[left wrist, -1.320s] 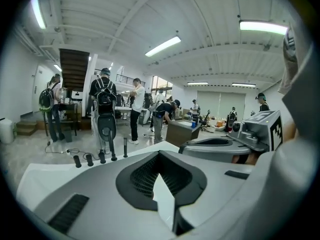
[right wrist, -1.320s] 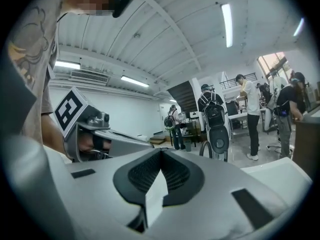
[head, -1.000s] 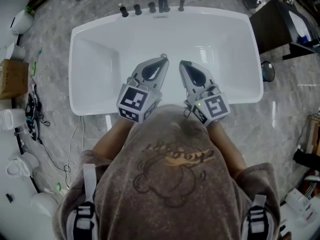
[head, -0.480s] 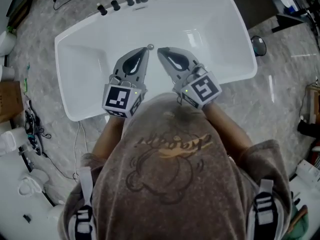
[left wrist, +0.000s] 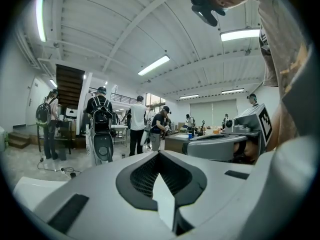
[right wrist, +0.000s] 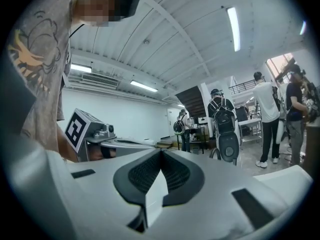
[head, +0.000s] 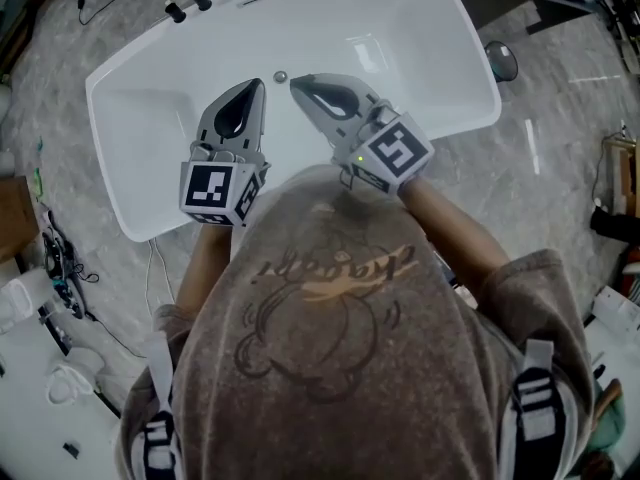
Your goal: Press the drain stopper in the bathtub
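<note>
Right hand-held gripper (head: 298,84) nearer drain stopper (head: 280,76)

A small round grey drain stopper (head: 280,76) sits on the floor of the white bathtub (head: 400,28).

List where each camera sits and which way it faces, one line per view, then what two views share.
Head view: on the person's head, looking steeply down at the bathtub and drain stopper; shirt, left gripper and right gripper show.
Left gripper view: rides the left gripper, looking along its shut jaws, out and up at the ceiling; shirt at right.
Right gripper view: same on the right gripper; shirt at left.
Shared: each gripper view shows the other gripper.
</note>
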`<state>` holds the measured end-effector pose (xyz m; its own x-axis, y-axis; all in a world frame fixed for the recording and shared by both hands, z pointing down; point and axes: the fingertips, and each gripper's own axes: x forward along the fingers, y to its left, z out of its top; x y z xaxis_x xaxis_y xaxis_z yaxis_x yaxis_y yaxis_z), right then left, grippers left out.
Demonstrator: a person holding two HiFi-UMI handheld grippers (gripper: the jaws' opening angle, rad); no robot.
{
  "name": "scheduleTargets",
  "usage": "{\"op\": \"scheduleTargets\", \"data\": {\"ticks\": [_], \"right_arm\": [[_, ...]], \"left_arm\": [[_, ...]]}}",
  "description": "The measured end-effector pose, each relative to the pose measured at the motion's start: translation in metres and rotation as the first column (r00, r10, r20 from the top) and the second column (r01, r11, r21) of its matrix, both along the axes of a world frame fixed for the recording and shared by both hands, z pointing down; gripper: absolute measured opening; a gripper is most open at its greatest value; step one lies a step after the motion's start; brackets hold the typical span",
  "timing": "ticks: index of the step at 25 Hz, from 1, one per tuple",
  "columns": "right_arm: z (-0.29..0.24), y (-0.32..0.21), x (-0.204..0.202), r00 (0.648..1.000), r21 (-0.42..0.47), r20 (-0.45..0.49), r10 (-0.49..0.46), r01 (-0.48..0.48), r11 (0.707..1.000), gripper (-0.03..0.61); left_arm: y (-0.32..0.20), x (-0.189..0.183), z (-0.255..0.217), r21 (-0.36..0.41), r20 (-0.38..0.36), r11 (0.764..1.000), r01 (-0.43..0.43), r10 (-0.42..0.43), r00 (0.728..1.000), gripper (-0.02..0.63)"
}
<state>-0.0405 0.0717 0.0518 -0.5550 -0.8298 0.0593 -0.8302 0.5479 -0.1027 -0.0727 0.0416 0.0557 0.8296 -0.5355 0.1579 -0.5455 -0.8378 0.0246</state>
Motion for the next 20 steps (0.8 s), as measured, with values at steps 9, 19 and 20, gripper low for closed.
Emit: {"op": "scheduleTargets", "data": {"ticks": [9, 19, 20], "right_arm": [[0.004, 0.006, -0.013, 0.997, -0.005, -0.021, -0.072, 0.072, 0.997, 0.000], [0.003, -0.002, -0.011, 0.996, 0.017, -0.013, -0.088, 0.088, 0.996, 0.000], [0.004, -0.003, -0.009, 0.996, 0.020, -0.015, -0.088, 0.088, 0.996, 0.000]], "left_arm": [[0.012, 0.006, 0.006, -0.007, 0.002, 1.000, -0.030, 0.030, 1.000, 0.002], [0.007, 0.015, 0.012, -0.013, 0.016, 0.999, -0.033, 0.034, 0.999, 0.003], [0.006, 0.016, 0.013, -0.011, 0.018, 0.999, -0.032, 0.032, 0.999, 0.003]]}}
